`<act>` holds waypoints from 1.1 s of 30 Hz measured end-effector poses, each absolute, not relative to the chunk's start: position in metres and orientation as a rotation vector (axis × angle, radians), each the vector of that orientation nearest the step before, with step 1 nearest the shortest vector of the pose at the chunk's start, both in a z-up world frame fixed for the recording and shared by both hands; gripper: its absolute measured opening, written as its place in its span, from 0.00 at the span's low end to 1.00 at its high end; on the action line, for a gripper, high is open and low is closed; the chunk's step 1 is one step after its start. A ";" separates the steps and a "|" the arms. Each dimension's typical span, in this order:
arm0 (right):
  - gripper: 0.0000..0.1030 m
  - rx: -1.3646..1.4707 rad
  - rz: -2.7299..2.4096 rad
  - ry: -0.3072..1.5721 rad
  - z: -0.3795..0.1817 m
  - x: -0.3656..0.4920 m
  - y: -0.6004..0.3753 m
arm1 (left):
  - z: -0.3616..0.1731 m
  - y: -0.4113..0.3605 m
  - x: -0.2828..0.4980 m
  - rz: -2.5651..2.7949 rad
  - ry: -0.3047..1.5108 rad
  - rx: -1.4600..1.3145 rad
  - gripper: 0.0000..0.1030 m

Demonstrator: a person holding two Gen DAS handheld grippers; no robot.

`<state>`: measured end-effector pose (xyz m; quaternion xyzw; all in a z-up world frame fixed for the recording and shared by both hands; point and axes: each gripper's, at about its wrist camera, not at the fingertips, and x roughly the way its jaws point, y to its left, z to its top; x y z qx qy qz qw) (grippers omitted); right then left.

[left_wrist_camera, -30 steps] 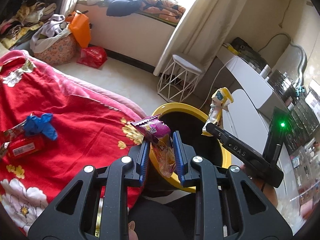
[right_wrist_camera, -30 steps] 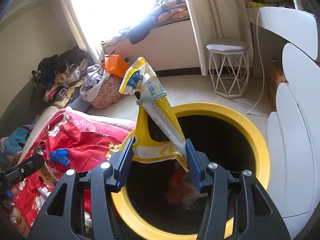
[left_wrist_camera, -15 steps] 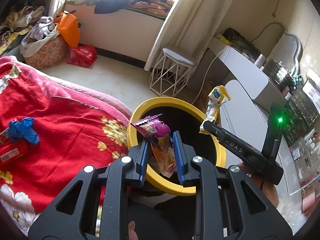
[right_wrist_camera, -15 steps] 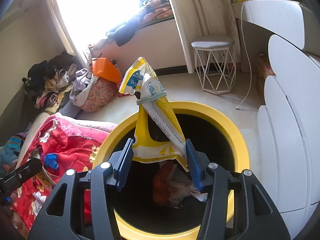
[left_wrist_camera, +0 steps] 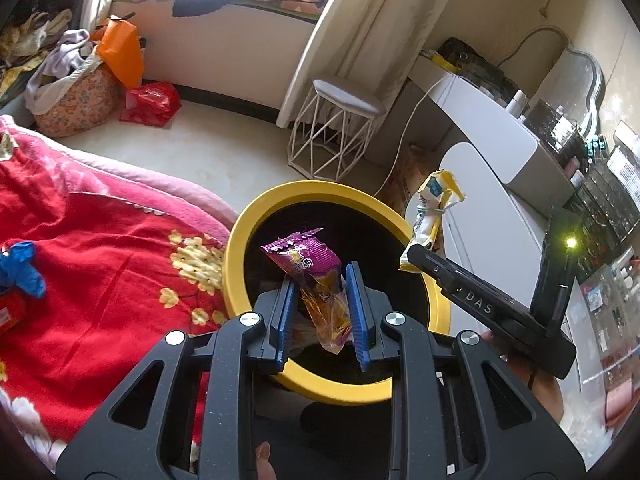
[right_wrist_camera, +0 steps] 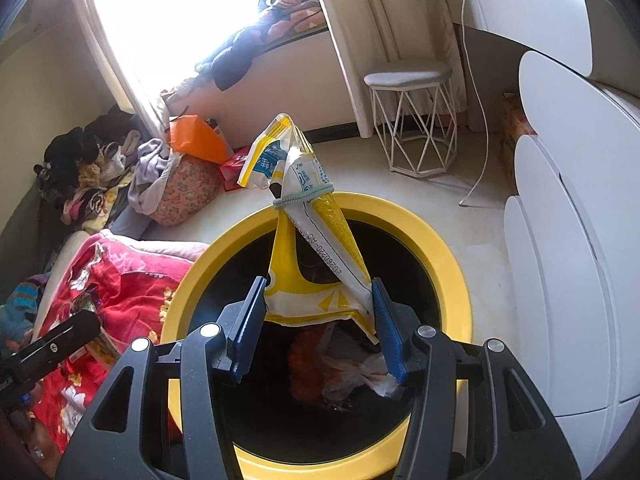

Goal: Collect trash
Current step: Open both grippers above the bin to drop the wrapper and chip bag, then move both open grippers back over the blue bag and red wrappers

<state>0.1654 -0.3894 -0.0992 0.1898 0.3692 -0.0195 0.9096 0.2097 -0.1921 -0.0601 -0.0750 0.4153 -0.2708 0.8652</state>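
A bin with a yellow rim (left_wrist_camera: 240,236) and black inside stands beside the bed; it also shows in the right wrist view (right_wrist_camera: 460,280). My left gripper (left_wrist_camera: 320,316) is shut on a purple and orange snack wrapper (left_wrist_camera: 308,264), held over the bin's opening. My right gripper (right_wrist_camera: 318,324) is shut on a yellow and white bag (right_wrist_camera: 316,248) tied with a band, also over the opening; the bag shows in the left wrist view (left_wrist_camera: 434,208). Crumpled trash (right_wrist_camera: 340,364) lies inside the bin.
A red flowered blanket (left_wrist_camera: 92,260) covers the bed at left, with a blue wrapper (left_wrist_camera: 20,268) and a red packet (left_wrist_camera: 8,312) on it. A white wire stool (left_wrist_camera: 336,136), a white dresser (right_wrist_camera: 568,240), laundry bags (left_wrist_camera: 76,96) and a red bag (left_wrist_camera: 150,102) stand around.
Both grippers have moved forward and over the bin with their wrappers still held. The bin now sits more centrally under each gripper.
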 end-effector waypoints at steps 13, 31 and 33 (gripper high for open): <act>0.64 0.407 -0.061 0.734 -0.096 0.162 -0.395 | -0.059 -0.182 0.210 -0.503 0.845 -0.158 0.76; 0.72 0.295 0.056 0.687 -0.067 0.161 -0.338 | -0.039 -0.118 0.190 -0.353 0.740 -0.176 0.89; 0.73 0.282 0.071 0.684 -0.064 0.161 -0.331 | -0.038 -0.110 0.189 -0.340 0.734 -0.188 0.89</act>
